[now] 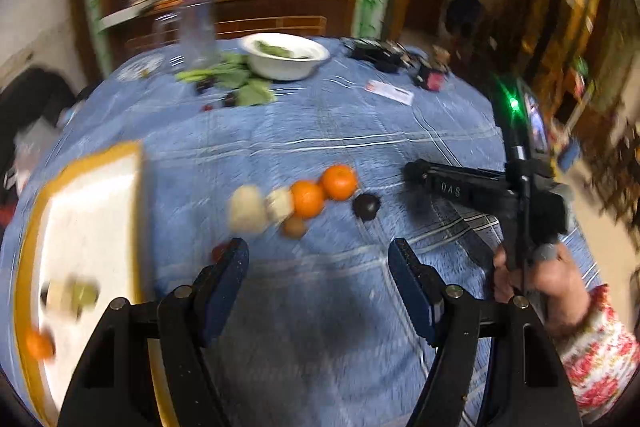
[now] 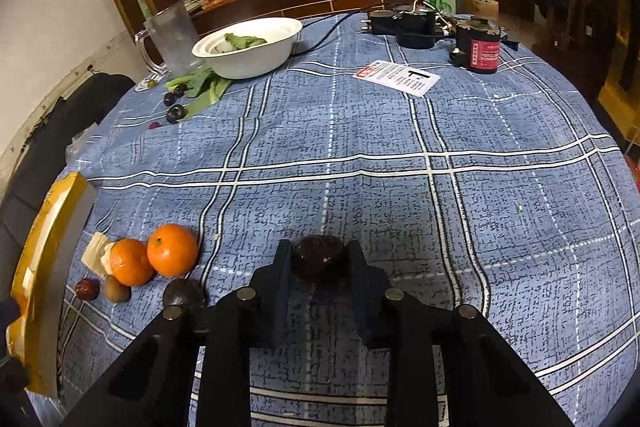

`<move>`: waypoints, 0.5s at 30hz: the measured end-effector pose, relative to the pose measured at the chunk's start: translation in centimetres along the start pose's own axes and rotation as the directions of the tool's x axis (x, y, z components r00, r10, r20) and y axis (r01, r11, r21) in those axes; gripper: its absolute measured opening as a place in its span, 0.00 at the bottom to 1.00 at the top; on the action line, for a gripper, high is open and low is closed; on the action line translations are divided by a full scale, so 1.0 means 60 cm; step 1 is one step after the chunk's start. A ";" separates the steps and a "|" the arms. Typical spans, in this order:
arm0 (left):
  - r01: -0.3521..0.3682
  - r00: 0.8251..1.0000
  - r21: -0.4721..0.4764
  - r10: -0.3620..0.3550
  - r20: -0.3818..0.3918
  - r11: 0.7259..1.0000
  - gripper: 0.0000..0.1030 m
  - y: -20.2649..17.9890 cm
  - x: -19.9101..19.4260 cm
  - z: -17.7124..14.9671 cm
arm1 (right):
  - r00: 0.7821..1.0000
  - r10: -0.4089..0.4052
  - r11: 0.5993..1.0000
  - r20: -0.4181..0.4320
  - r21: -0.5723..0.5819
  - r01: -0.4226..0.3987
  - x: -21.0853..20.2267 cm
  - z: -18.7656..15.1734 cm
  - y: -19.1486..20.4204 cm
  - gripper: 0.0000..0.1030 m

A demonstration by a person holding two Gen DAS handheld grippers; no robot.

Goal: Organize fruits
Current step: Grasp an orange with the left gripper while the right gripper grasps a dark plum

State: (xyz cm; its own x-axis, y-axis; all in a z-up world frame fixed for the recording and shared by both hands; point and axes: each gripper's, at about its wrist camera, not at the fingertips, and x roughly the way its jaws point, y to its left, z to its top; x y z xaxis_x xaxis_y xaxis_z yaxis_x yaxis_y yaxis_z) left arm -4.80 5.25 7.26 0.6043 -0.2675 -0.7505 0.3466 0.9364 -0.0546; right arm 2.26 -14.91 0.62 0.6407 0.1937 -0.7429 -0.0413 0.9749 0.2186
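My right gripper (image 2: 318, 259) is shut on a dark round fruit (image 2: 319, 259), held just above the blue checked cloth. To its left lie two oranges (image 2: 172, 249) (image 2: 130, 261), pale cut pieces (image 2: 96, 253), a kiwi (image 2: 116, 289), a red date (image 2: 87, 289) and another dark fruit (image 2: 184, 294). My left gripper (image 1: 318, 259) is open and empty above the cloth, in front of the same pile of oranges (image 1: 308, 198). A yellow-rimmed white tray (image 1: 90, 211) at the left holds an orange (image 1: 39, 343) and pale pieces (image 1: 72, 294). The view is blurred.
At the far side stand a white bowl (image 2: 248, 47) with greens, a glass jug (image 2: 170, 37), loose leaves and dark plums (image 2: 176, 113). A printed card (image 2: 396, 77), black chargers (image 2: 404, 21) and a red-labelled can (image 2: 482, 47) sit at the far right.
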 end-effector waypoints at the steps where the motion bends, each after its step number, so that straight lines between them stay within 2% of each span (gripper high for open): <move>1: -0.002 1.000 0.029 0.002 -0.004 1.000 0.69 -0.009 0.014 0.008 | 1.000 0.009 1.000 -0.001 0.000 -0.009 0.000 -0.001 -0.002 0.27; 2: -0.014 1.000 0.068 0.015 -0.014 0.998 0.69 -0.017 0.038 0.024 | 1.000 0.016 1.000 -0.001 0.001 -0.016 -0.002 -0.002 -0.004 0.27; 5: 0.011 0.998 0.090 -0.006 -0.060 0.996 0.51 -0.021 0.087 0.058 | 0.999 0.037 0.999 0.003 0.014 -0.037 -0.008 -0.001 -0.012 0.27; 7: 0.052 0.995 0.084 -0.045 -0.089 0.995 0.51 -0.019 0.117 0.077 | 0.999 0.048 0.999 0.014 0.026 -0.048 -0.015 0.002 -0.017 0.27; 10: 0.067 0.991 0.124 -0.052 -0.121 0.990 0.50 -0.029 0.153 0.088 | 0.998 0.062 0.997 0.026 0.043 -0.063 -0.021 0.007 -0.023 0.27; 13: 0.045 0.984 0.174 -0.013 -0.180 0.984 0.50 -0.040 0.190 0.083 | 0.997 0.073 0.996 0.027 0.057 -0.074 -0.024 0.010 -0.028 0.27; 14: 0.028 0.986 0.199 0.005 -0.165 0.980 0.50 -0.046 0.191 0.081 | 0.997 0.076 0.995 0.029 0.062 -0.078 -0.026 0.011 -0.030 0.27; 15: 0.024 0.987 0.222 0.013 -0.163 0.975 0.47 -0.051 0.192 0.079 | 0.996 0.079 0.995 0.030 0.064 -0.081 -0.027 0.012 -0.030 0.27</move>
State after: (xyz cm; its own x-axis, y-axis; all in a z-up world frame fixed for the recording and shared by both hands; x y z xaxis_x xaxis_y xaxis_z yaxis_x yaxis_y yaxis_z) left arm 4.52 -1.76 1.93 0.4836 -0.2151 -0.8484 0.5115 0.8560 0.0746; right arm 1.84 -17.07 1.85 0.6585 0.2665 -0.7038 -0.0435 0.9471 0.3180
